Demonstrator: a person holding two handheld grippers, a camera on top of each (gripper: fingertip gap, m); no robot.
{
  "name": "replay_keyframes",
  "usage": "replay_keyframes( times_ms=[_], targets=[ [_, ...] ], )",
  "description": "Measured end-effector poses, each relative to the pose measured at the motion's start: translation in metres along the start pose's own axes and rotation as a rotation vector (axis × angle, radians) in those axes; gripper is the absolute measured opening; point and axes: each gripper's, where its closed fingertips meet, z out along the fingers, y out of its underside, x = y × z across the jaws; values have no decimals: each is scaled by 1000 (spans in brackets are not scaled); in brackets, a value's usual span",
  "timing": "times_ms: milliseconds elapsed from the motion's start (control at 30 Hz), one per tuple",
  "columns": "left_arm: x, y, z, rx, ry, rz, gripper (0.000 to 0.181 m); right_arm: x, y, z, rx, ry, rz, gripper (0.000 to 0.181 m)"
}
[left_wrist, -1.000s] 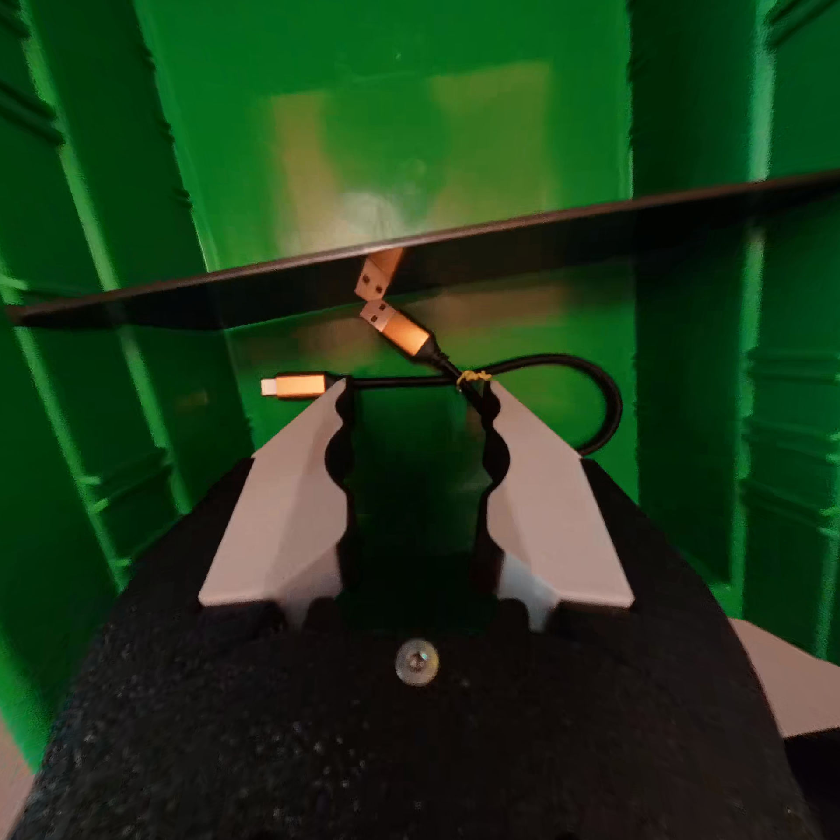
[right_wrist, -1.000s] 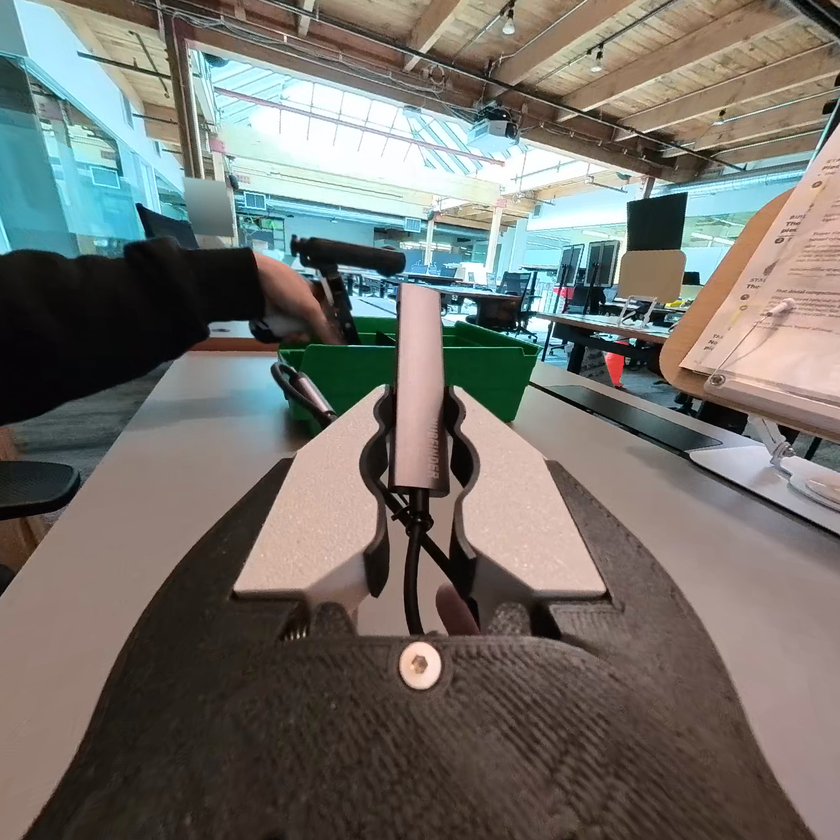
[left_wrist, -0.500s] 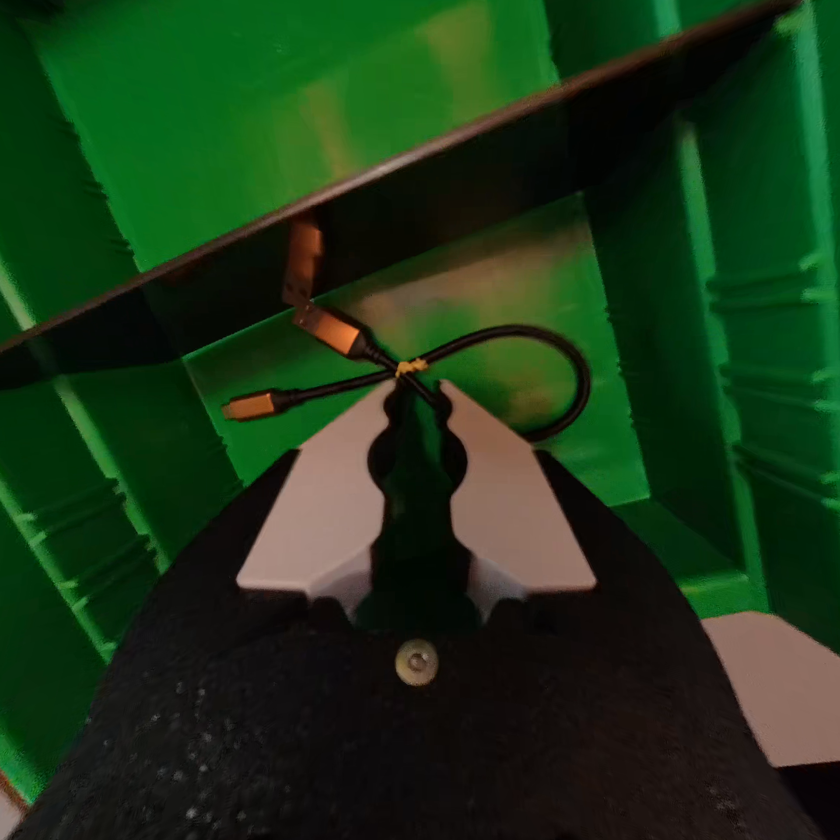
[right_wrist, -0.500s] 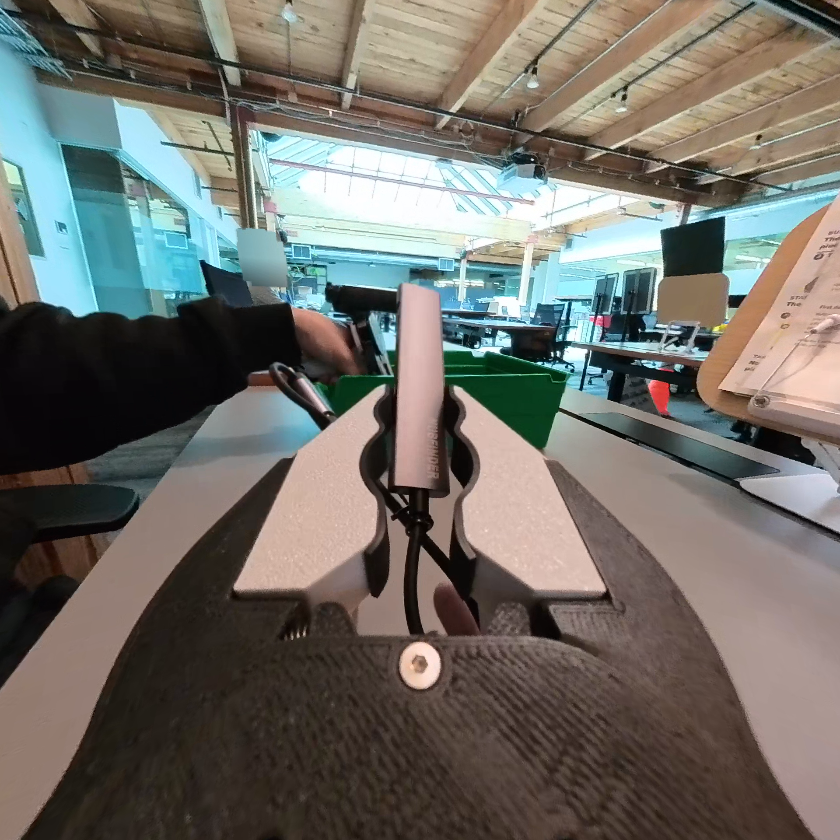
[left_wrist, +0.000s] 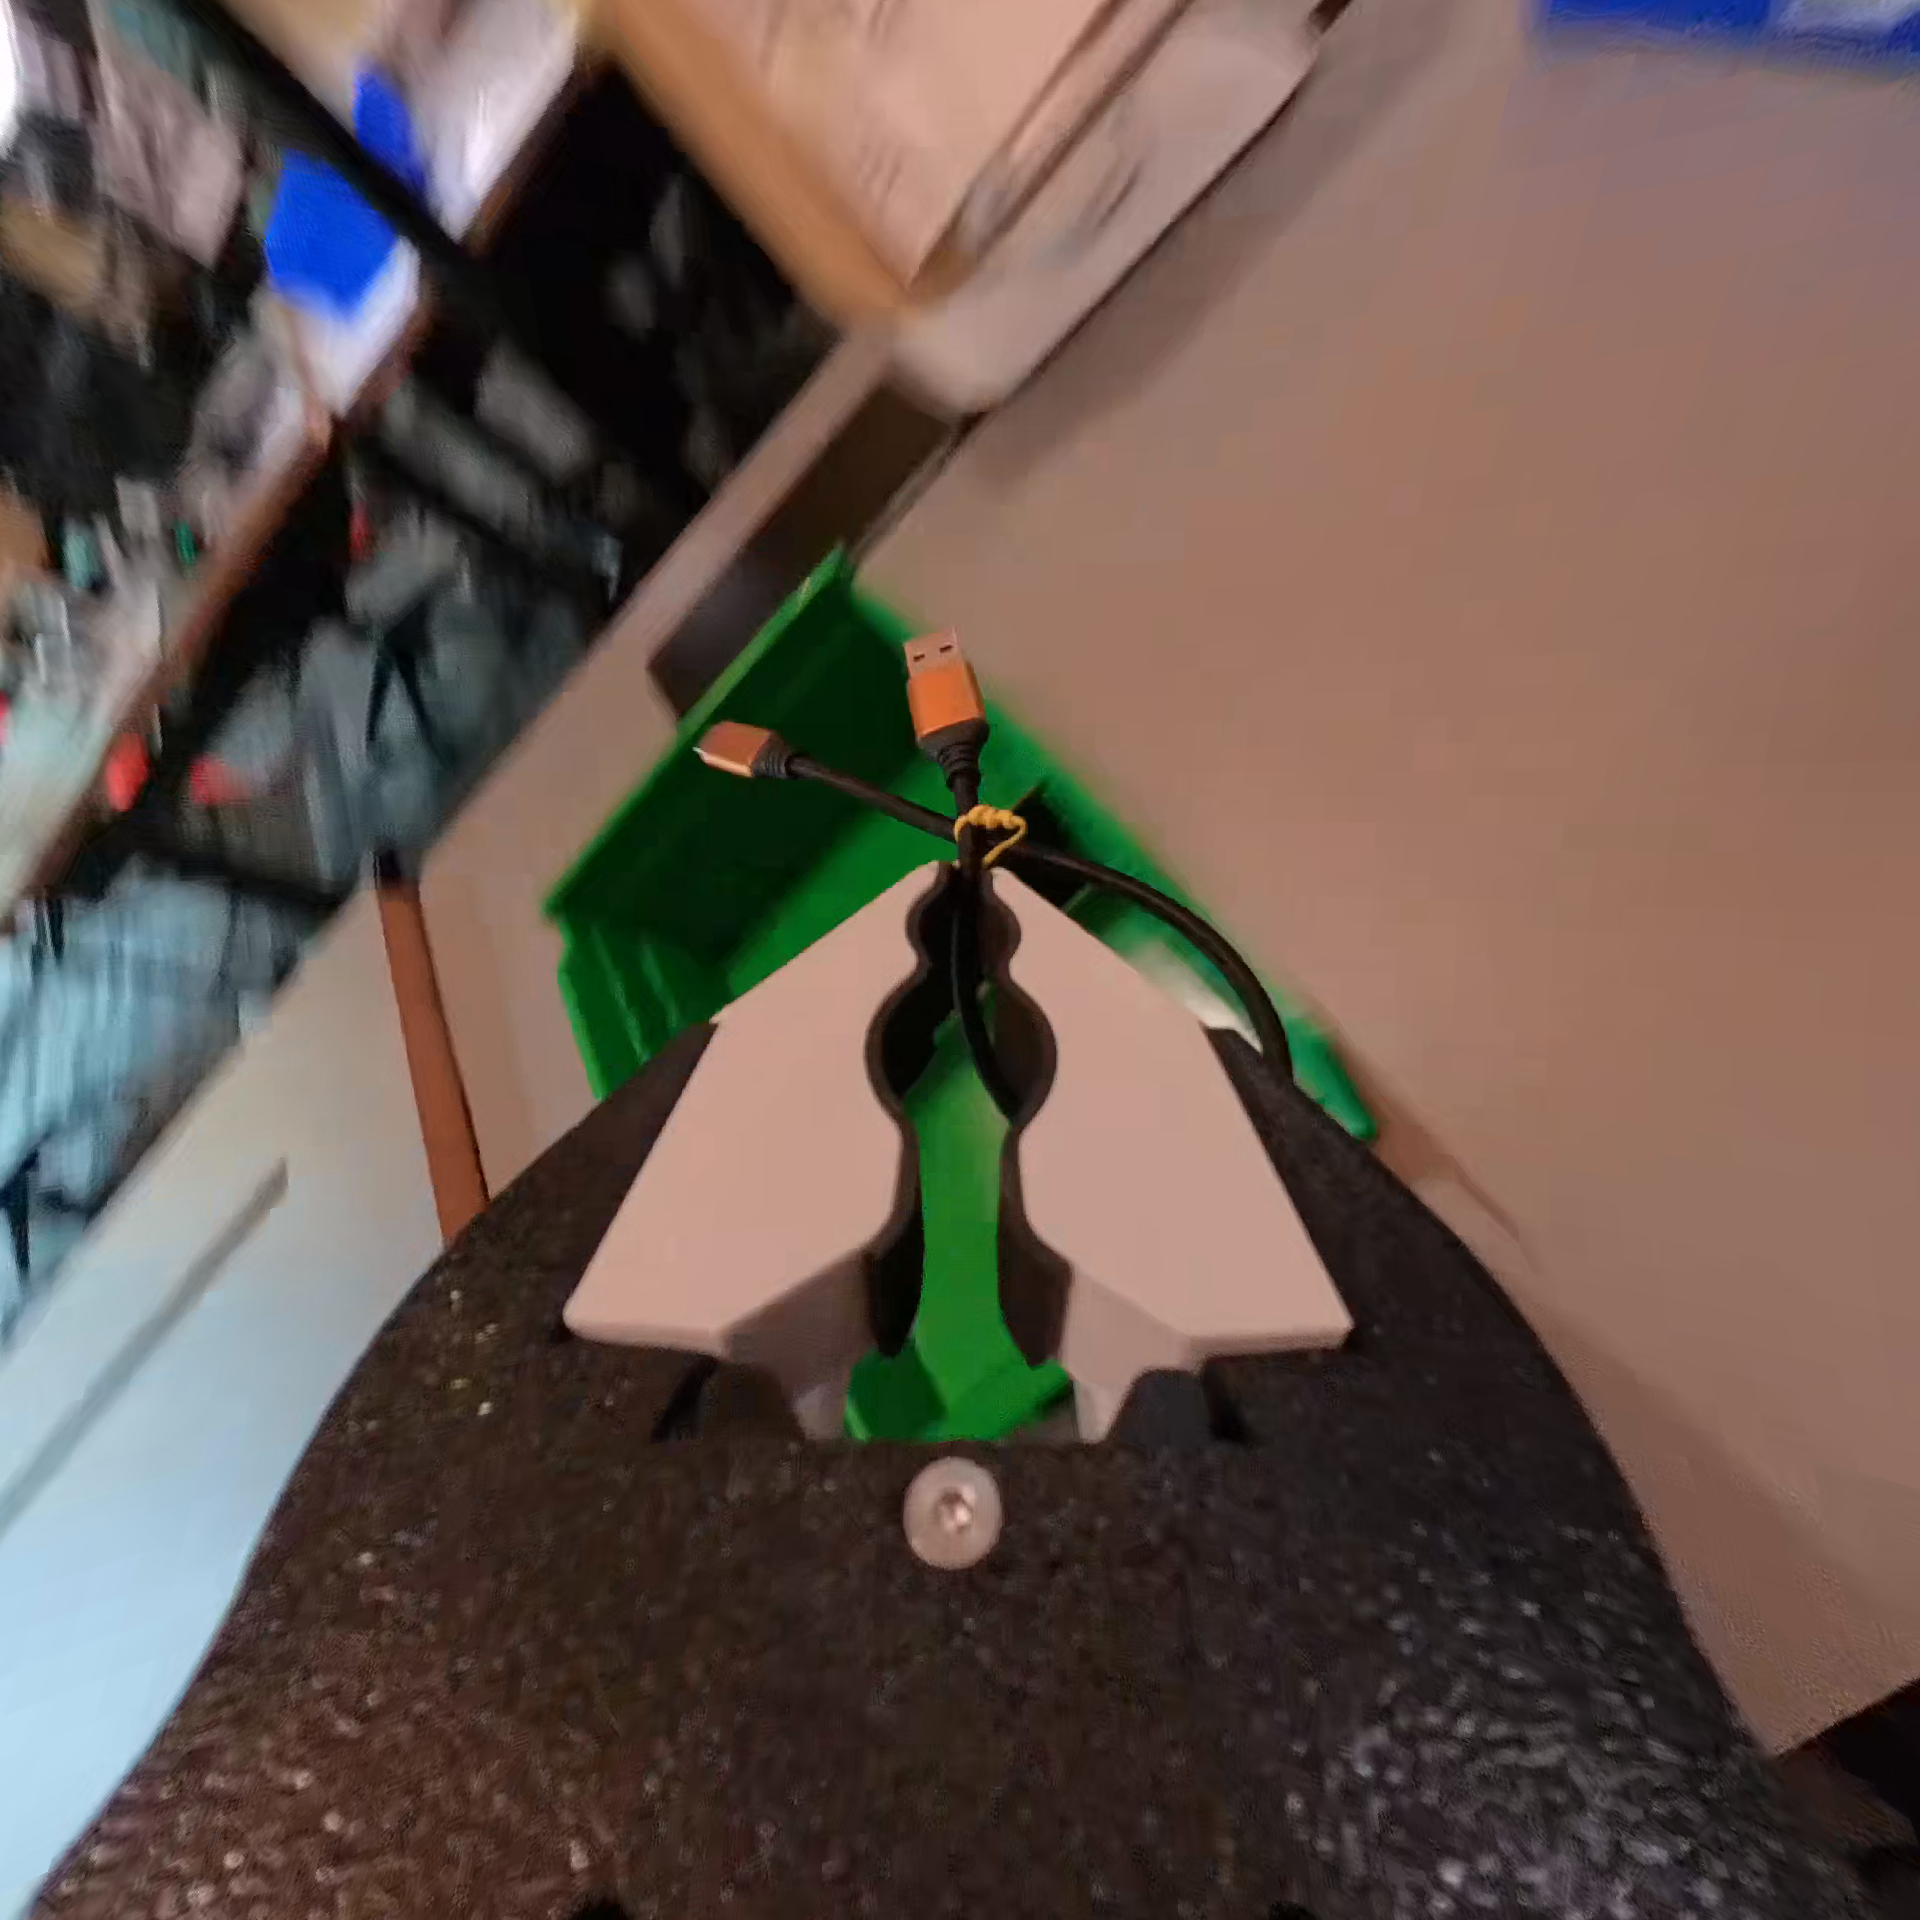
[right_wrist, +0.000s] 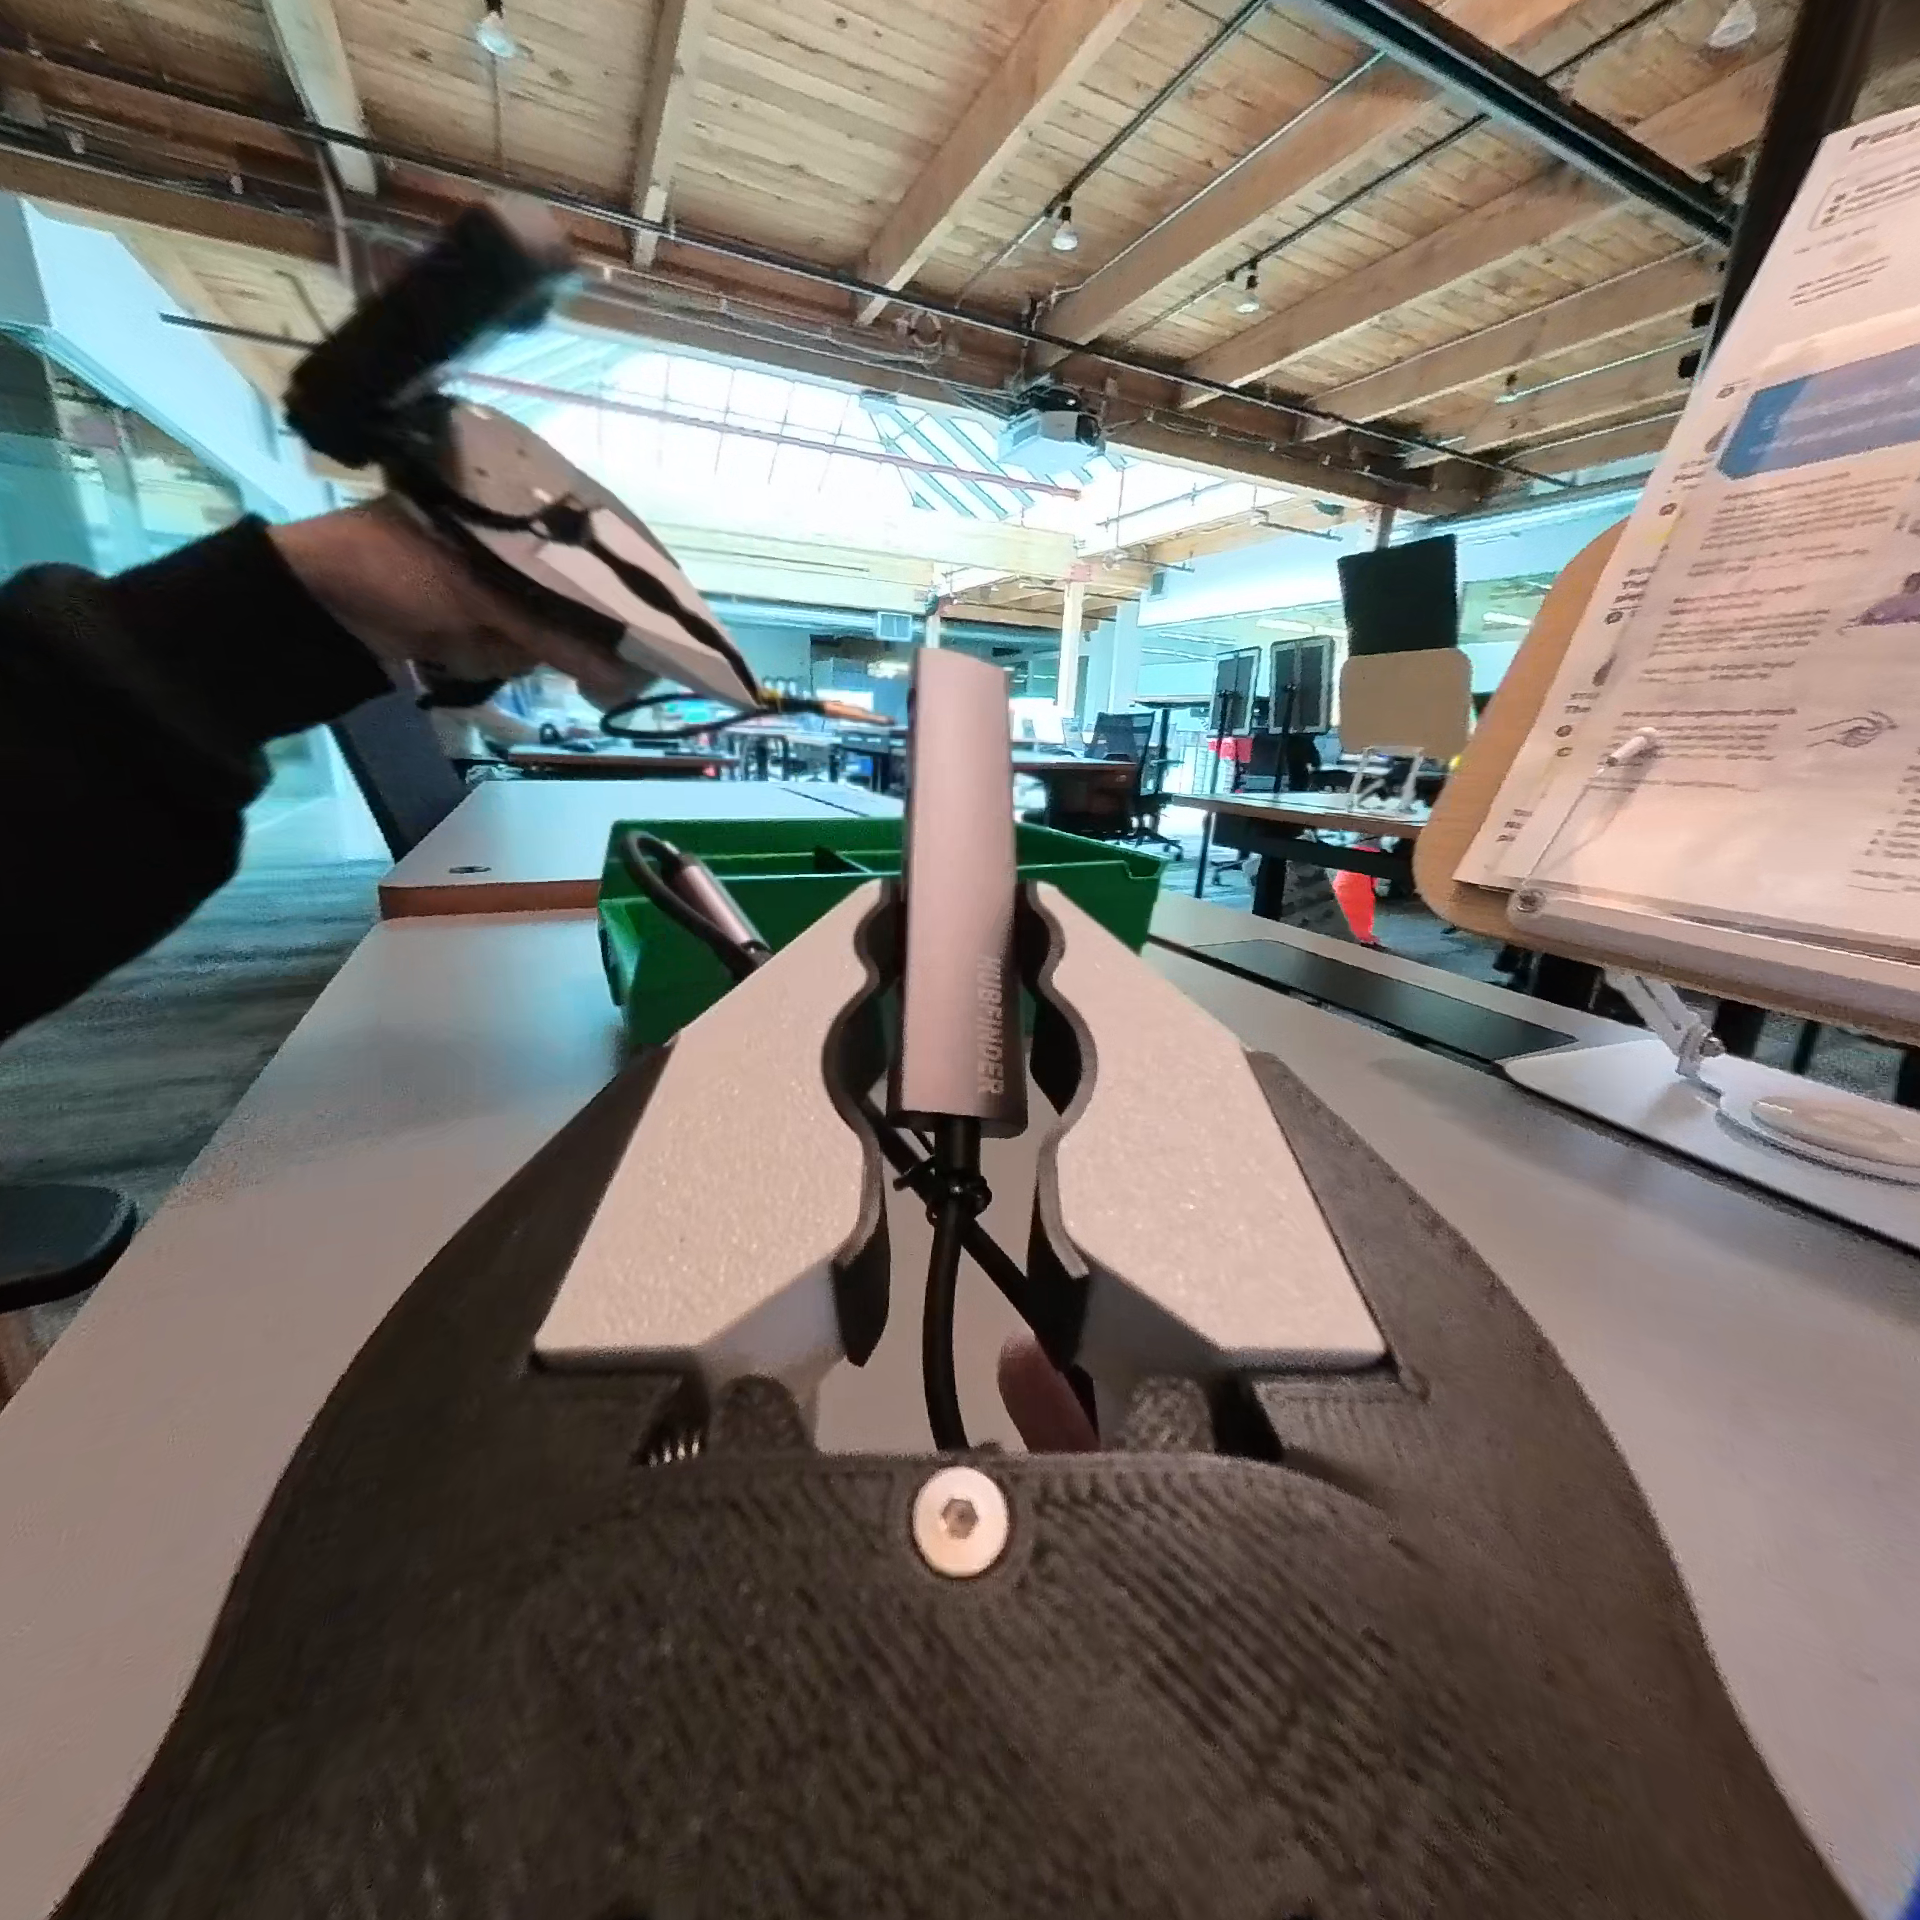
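My left gripper (left_wrist: 966, 883) is shut on a short black cable (left_wrist: 1164, 904) with two orange plugs, tied with a yellow twist tie (left_wrist: 987, 826). It holds the cable in the air above the green bin (left_wrist: 727, 873). In the right wrist view the left gripper (right_wrist: 743, 686) shows high at the left, with the cable loop (right_wrist: 665, 717) hanging from its tips. My right gripper (right_wrist: 956, 904) is shut on a grey USB hub (right_wrist: 956, 883), which stands upright between its jaws. The hub's black cord (right_wrist: 951, 1299) runs down behind the fingers.
The green bin (right_wrist: 1081, 873) with dividers sits on the grey table (right_wrist: 416, 1018) ahead of my right gripper. A wooden stand with a printed sheet (right_wrist: 1714, 623) is at the right. A person's sleeved arm (right_wrist: 135, 727) reaches in from the left. Tip to tip, the grippers are about 25 centimetres apart.
My left gripper closed on the black cable inside the bin and lifted it out, up above the bin. My right gripper kept hold of the hub and tilted slightly.
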Motion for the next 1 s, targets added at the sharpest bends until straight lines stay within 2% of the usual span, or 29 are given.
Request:
replay_keyframes(
  times_ms=[33, 100, 167, 267, 333, 400, 467, 567, 633, 733, 833, 933, 1000],
  targets=[
    [16, -22, -8, 90, 37, 68, 1, 3, -2, -1, 12, 17, 5, 21],
    [54, -49, -18, 225, 119, 185, 2, 9, -7, -4, 41, 45, 19, 21],
    [100, -53, -16, 294, 229, 333, 2, 13, -13, -8, 76, 62, 30, 21],
    [160, -22, 5, 271, 400, 511, 2, 19, -19, -13, 107, 96, 22, 21],
    [192, 5, 17, 242, 531, 553, 2, 18, -18, -13, 106, 83, 41, 21],
    [207, 26, 30, 207, 598, 551, 2, 17, -16, -13, 100, 80, 41, 21],
    [216, 48, 37, 139, 678, 523, 2, 15, -13, -11, 81, 72, 31, 21],
    [222, 64, 38, 71, 746, 468, 5, 12, -10, -9, 52, 65, -2, 21],
    [220, 61, 39, 50, 730, 395, 21, 12, -9, -8, 43, 67, -14, 21],
    [211, 57, 50, -71, 633, 196, 40, 12, -6, -7, 35, 66, -8, 21],
    [213, 47, 64, -156, 523, -50, 38, 10, -5, -6, 26, 69, -17, 21],
    [218, 30, 73, -132, 492, -240, 32, 9, -4, -6, 17, 65, -26, 21],
    [213, 26, 85, -137, 437, -303, 30, 10, -4, -6, 14, 69, -31, 21]
  ],
)
